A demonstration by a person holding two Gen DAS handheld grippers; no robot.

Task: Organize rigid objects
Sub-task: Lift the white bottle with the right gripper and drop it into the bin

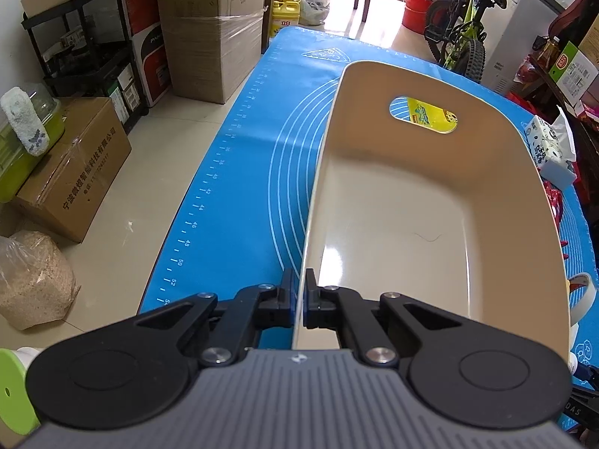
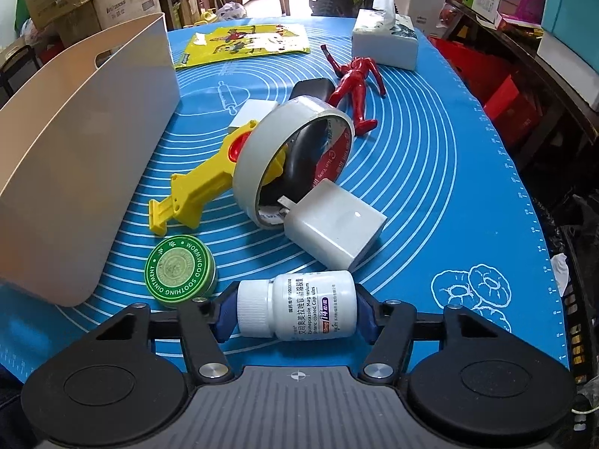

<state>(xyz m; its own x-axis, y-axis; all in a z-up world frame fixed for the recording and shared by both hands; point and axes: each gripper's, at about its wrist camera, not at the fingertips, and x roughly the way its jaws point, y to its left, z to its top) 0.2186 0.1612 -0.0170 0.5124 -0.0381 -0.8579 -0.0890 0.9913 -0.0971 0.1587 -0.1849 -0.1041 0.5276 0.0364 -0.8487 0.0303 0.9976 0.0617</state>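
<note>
Beige bin (image 1: pixel 430 202) sits bare inside
Left gripper (image 1: pixel 299 295) pinches its near wall; right gripper (image 2: pixel 295 312) clamps the pill bottle (image 2: pixel 299 307).

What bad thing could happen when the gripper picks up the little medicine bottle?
The right gripper holds the white medicine bottle by its ends, cap and base, so it might slip or spin out. The green ointment tin and white charger sit close and could get bumped. The left gripper pinches only the beige bin wall, so it may tip.
</note>
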